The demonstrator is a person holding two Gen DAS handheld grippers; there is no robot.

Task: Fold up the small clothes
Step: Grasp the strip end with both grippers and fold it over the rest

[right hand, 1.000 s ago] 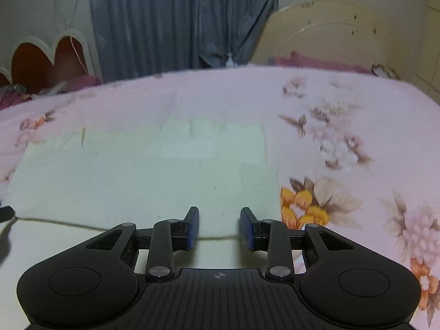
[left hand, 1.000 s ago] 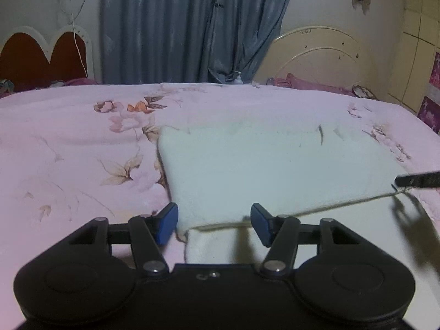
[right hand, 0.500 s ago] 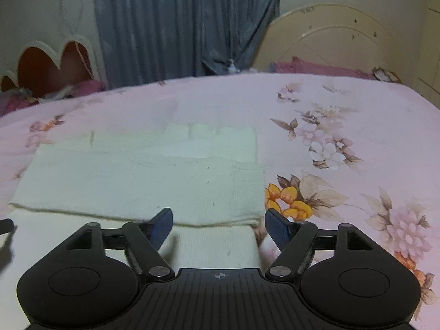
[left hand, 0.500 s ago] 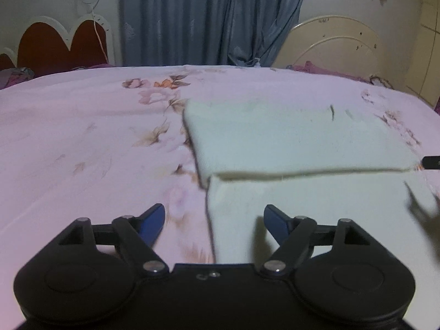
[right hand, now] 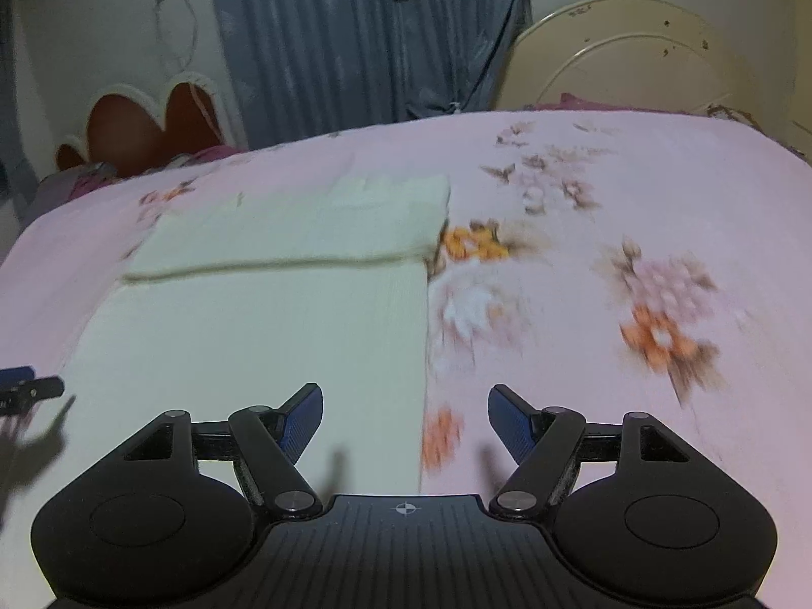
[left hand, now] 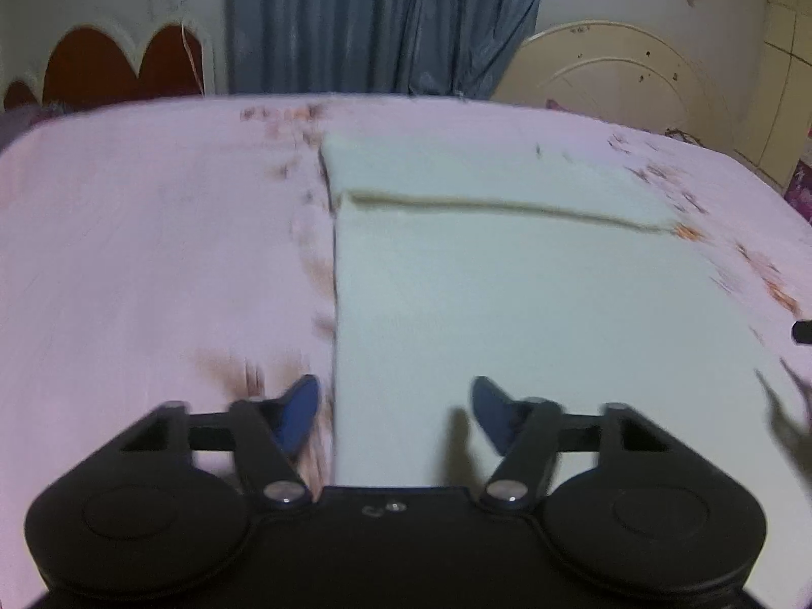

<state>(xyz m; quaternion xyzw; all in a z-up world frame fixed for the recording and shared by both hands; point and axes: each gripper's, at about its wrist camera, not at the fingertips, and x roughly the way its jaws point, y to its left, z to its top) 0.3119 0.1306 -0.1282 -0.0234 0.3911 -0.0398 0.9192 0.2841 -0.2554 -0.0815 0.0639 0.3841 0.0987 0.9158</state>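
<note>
A: What have the jaws got?
B: Nothing. The left gripper is closing from half-wide, empty, straddling the cloth's left edge. The right gripper gapes wide, empty, astride the cloth's right edge.
A: And the cloth itself?
B: Flat on the pink bedspread, its far end already doubled over; likely both grippers sit at the near corners for the next fold.

both wrist views look forward-down, low over bed; share cream cloth, curtain.
</note>
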